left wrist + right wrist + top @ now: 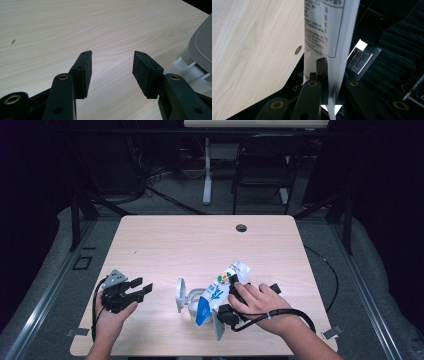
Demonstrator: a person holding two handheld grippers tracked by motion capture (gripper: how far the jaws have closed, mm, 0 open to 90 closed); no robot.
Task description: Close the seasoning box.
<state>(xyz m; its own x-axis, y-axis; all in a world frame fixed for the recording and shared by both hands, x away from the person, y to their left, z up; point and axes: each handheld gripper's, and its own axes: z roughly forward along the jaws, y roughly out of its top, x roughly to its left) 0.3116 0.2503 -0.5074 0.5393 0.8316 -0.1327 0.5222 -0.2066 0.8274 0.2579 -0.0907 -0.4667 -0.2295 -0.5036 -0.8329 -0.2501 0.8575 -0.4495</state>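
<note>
Pale wood-grain table, rounded corners, one cable hole near the far edge; dark floor and a chair beyond. Pouch: flat, glossy white film with blue and coloured print, black text on the back. Its long axis runs diagonally, sealed top toward the far right, blue lower end dipping into a clear plastic container with a grey hinged lid standing open. Right gripper sits at the pouch's near-right edge, jaws nearly closed, pinching the thin film between the pads. Left gripper rests well left of the container, jaws spread apart, bare table between them.
</note>
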